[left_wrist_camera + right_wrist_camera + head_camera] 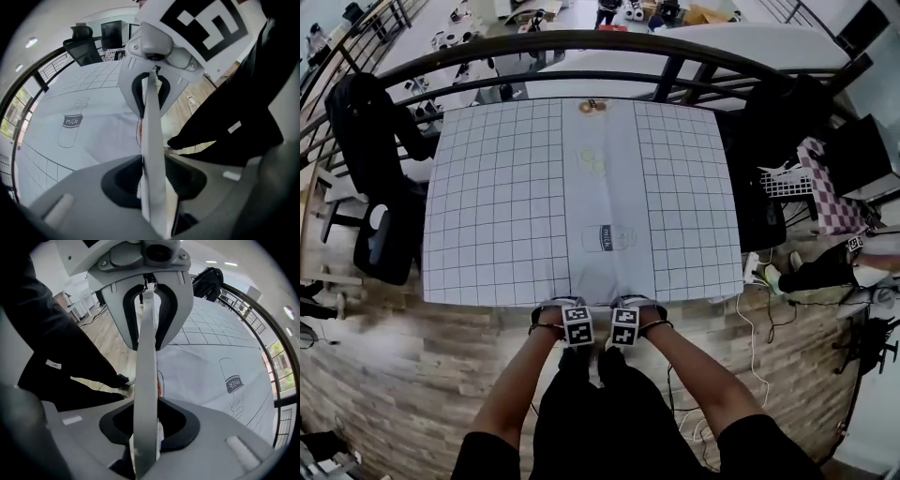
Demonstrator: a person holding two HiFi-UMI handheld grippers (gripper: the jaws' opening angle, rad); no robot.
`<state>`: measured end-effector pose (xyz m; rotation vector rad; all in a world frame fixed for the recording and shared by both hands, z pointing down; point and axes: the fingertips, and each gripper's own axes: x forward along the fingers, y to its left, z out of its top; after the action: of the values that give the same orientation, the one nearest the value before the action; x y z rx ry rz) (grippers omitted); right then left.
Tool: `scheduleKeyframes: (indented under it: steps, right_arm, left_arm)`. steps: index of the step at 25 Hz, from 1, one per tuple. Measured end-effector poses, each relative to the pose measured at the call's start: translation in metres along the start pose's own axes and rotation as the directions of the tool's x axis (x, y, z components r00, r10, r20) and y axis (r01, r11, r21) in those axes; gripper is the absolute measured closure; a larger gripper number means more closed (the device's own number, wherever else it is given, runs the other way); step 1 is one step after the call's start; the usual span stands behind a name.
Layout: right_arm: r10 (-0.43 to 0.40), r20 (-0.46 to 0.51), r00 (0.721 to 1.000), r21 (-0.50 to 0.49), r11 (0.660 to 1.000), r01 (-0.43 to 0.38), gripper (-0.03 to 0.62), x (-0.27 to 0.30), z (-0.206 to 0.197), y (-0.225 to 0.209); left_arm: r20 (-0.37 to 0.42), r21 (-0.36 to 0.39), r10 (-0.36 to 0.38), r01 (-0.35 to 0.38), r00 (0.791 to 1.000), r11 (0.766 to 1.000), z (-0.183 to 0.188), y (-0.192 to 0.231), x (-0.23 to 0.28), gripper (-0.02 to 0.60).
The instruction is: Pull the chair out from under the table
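The table (497, 206) wears a white cloth with a grid and a milk carton drawing (607, 237). The chair is tucked beneath its near edge, almost wholly hidden in the head view. Its thin white back edge (152, 140) (145, 380) runs straight through both pairs of jaws. My left gripper (576, 323) (154, 180) (147, 319) points down and straddles that edge, with dark gaps on each side. My right gripper (624, 323) (147, 423) (152, 91) stands close beside it, also astride the edge, its jaws narrower but with gaps showing.
A black office chair (380, 234) stands left of the table, and another dark chair (769, 141) at the right. A curved black railing (581, 42) runs behind. Cables (750, 309) lie on the wooden floor at the right. The person's black-trousered legs (600, 412) are directly behind the grippers.
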<state>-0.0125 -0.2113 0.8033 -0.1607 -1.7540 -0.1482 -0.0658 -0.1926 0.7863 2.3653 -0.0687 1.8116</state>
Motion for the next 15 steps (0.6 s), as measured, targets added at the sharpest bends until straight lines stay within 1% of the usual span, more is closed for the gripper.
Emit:
scheduleKeyframes:
  steps: [3, 4, 5, 7, 9, 12, 15]
  right_arm:
    - [-0.015, -0.002, 1.000, -0.007, 1.000, 0.015, 0.495, 0.010, 0.006, 0.004]
    - [-0.022, -0.013, 1.000, -0.015, 1.000, 0.022, 0.517, 0.013, 0.005, 0.005]
    - [-0.025, -0.023, 0.999, -0.020, 1.000, 0.024, 0.519, 0.015, 0.003, 0.004]
    - [-0.003, -0.036, 0.999, -0.015, 1.000, 0.002, 0.517, 0.019, 0.001, 0.002]
    - [0.043, -0.037, 0.998, -0.005, 0.999, -0.043, 0.510, 0.021, 0.001, 0.004]
    - [0.084, -0.035, 0.996, -0.002, 0.996, -0.084, 0.483, 0.029, 0.001, 0.010]
    - [0.086, -0.042, 0.995, -0.022, 0.996, -0.087, 0.477, 0.027, 0.000, 0.010]
  left_arm:
    - [-0.019, -0.023, 0.001, -0.001, 1.000, 1.000, -0.007, -0.002, 0.009, 0.436]
    - [-0.015, -0.033, 0.007, -0.007, 1.000, 0.999, -0.007, -0.001, 0.013, 0.442]
    - [-0.006, -0.048, 0.013, -0.014, 1.000, 0.999, -0.005, 0.000, 0.017, 0.459]
    - [0.019, -0.094, 0.019, -0.017, 1.000, 0.995, -0.002, 0.006, 0.021, 0.482]
    - [0.032, -0.126, 0.016, -0.012, 0.999, 0.992, -0.001, 0.008, 0.025, 0.476]
    - [0.030, -0.137, 0.011, -0.007, 0.999, 0.991, -0.004, 0.005, 0.037, 0.475]
    - [0.028, -0.130, 0.001, 0.003, 1.000, 0.991, -0.002, 0.005, 0.035, 0.480]
